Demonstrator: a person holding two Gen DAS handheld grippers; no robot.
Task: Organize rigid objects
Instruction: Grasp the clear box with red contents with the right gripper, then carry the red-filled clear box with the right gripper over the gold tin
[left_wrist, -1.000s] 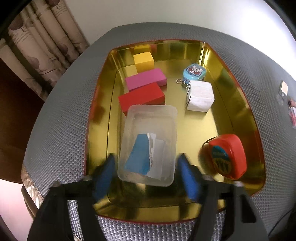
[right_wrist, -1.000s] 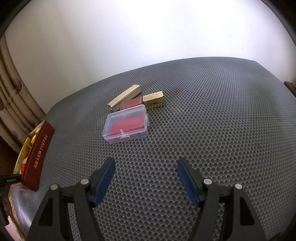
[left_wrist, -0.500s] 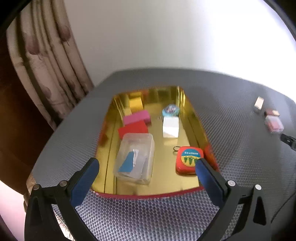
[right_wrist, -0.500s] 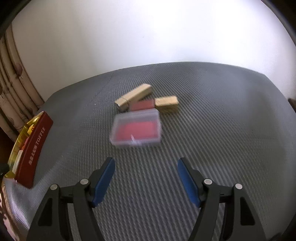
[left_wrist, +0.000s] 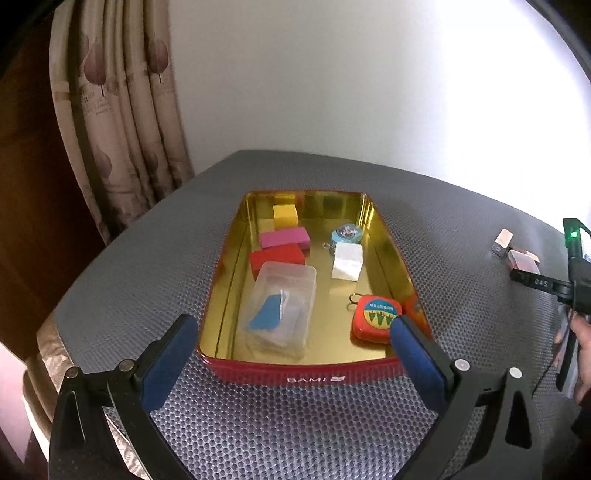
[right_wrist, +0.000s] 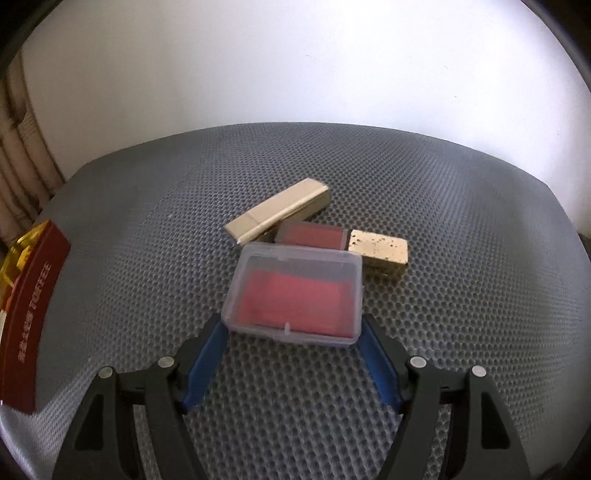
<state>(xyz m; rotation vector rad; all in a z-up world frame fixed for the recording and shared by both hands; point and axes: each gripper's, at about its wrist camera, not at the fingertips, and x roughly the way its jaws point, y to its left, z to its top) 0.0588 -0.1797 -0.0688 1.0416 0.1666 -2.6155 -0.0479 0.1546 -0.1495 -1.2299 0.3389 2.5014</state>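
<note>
A gold-lined tin (left_wrist: 295, 369) with red outer walls holds a clear box with a blue card (left_wrist: 280, 310), red (left_wrist: 277, 256), pink (left_wrist: 284, 236) and yellow blocks (left_wrist: 285, 215), a white cube (left_wrist: 347, 260), a blue round keychain (left_wrist: 345, 233) and a red tape measure (left_wrist: 375, 319). My left gripper (left_wrist: 291, 328) hangs wide open over the tin's near wall, holding nothing. On the grey mat lies a clear box with red contents (right_wrist: 295, 295). My right gripper (right_wrist: 291, 328) is open, its jaws opening, and the box's near end sits between its fingertips.
Behind the red-filled box lie a long gold case (right_wrist: 280, 214), a small red box (right_wrist: 314, 236) and a short gold block (right_wrist: 380, 251). The tin's red side (right_wrist: 33, 295) stands at the left of the right wrist view. A curtain (left_wrist: 122, 129) hangs beyond the table's left edge.
The left gripper opened wide and drew back and up from the clear box, which stays in the tin. The right gripper closed in on the red-filled box.
</note>
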